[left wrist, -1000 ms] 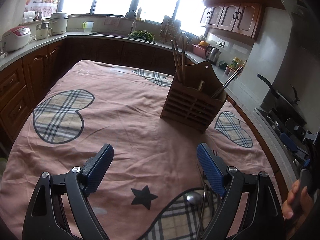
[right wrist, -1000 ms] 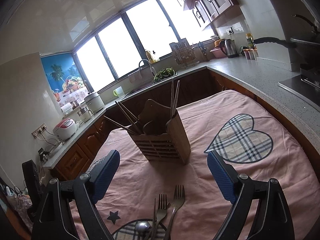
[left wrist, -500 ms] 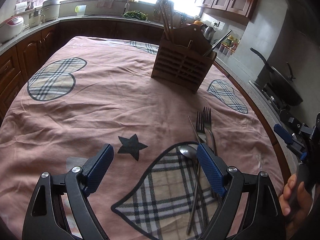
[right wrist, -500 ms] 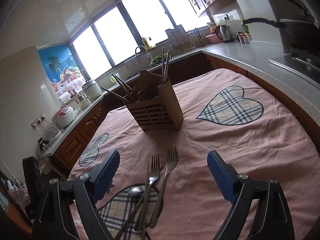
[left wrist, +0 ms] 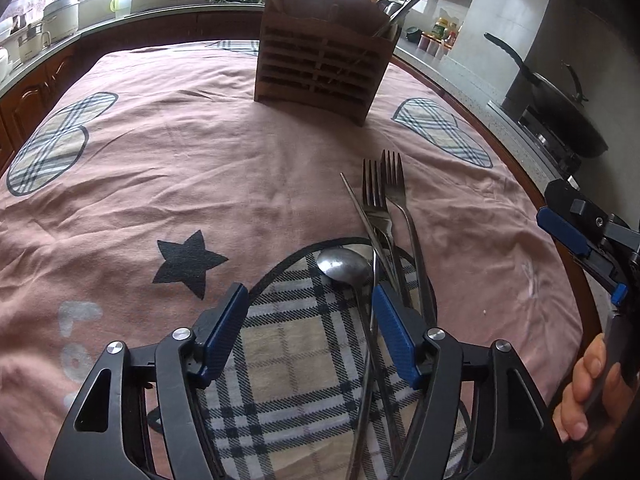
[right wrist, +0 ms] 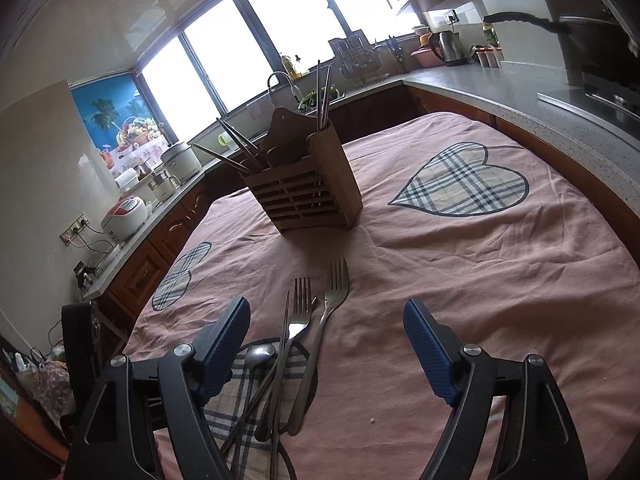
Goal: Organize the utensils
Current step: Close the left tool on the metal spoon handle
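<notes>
On the pink cloth covering the tabletop, a loose pile of cutlery lies just ahead of both grippers, with the wooden holder standing well beyond it. The left gripper hangs low over the pile with its jaws spread and nothing between them; its right pad sits right over the handles. The right gripper is also released and empty, its left pad beside the same handles.

The pile looks like the main hazard. The handles cross and overlap, so closing on one could likely drag a neighbour along or let a thin piece slip free halfway to the holder. Both grippers are aimed at the same heap, so they could bump if they reach together. The wrinkled cloth may bunch under a low pinch.

Counted on the cloth: two forks, side by side with tines toward the holder; one spoon, bowl on the plaid patch; at least one thin metal rod, probably a chopstick, laid across the forks. More slim handles lie under these, number unclear. The holder already carries several chopsticks in two of its slots
</notes>
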Demonstrator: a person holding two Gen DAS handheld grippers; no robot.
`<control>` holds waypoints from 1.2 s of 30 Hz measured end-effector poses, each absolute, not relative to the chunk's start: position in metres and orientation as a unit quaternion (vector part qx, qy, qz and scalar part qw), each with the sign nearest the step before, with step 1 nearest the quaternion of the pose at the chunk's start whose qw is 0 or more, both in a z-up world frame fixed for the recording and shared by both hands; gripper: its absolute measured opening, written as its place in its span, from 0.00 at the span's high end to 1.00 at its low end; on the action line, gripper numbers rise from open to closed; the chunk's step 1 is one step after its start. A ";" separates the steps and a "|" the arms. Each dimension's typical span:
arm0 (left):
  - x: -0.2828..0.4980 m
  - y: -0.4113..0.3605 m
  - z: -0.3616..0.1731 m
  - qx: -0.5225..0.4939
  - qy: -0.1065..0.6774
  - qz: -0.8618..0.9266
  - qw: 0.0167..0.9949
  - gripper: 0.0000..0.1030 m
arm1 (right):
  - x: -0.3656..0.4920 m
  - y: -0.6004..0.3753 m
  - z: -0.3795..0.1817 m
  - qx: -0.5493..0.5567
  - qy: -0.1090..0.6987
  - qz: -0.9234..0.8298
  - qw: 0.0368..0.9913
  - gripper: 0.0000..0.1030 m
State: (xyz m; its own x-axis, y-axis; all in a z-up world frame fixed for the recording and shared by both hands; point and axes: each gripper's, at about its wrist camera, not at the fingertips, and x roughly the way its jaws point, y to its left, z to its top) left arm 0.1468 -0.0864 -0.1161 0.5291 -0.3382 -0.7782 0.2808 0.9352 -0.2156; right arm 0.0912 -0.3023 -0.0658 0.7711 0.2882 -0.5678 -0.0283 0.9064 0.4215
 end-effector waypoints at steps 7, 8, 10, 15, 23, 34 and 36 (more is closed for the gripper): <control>0.155 -0.095 -0.125 -0.027 0.458 -0.192 0.868 0.56 | 0.103 -0.298 -0.078 0.201 0.348 0.092 0.911 0.40; 0.156 -0.095 -0.124 -0.029 0.457 -0.201 0.866 0.64 | 0.105 -0.297 -0.079 0.202 0.351 0.094 0.910 0.41; 0.155 -0.097 -0.123 -0.032 0.455 -0.225 0.861 0.81 | 0.110 -0.294 -0.082 0.201 0.356 0.097 0.907 0.45; 0.154 -0.099 -0.122 -0.030 0.455 -0.246 0.855 0.95 | 0.121 -0.284 -0.089 0.198 0.370 0.111 0.901 0.53; 0.161 -0.091 -0.123 -0.067 0.484 -0.253 0.835 0.92 | 0.127 -0.280 -0.095 0.201 0.380 0.110 0.896 0.53; 0.162 -0.092 -0.125 -0.041 0.481 -0.247 0.840 0.95 | 0.133 -0.280 -0.097 0.197 0.386 0.111 0.894 0.53; 0.162 -0.079 -0.121 -0.042 0.475 -0.240 0.845 0.97 | 0.134 -0.275 -0.097 0.192 0.389 0.118 0.893 0.53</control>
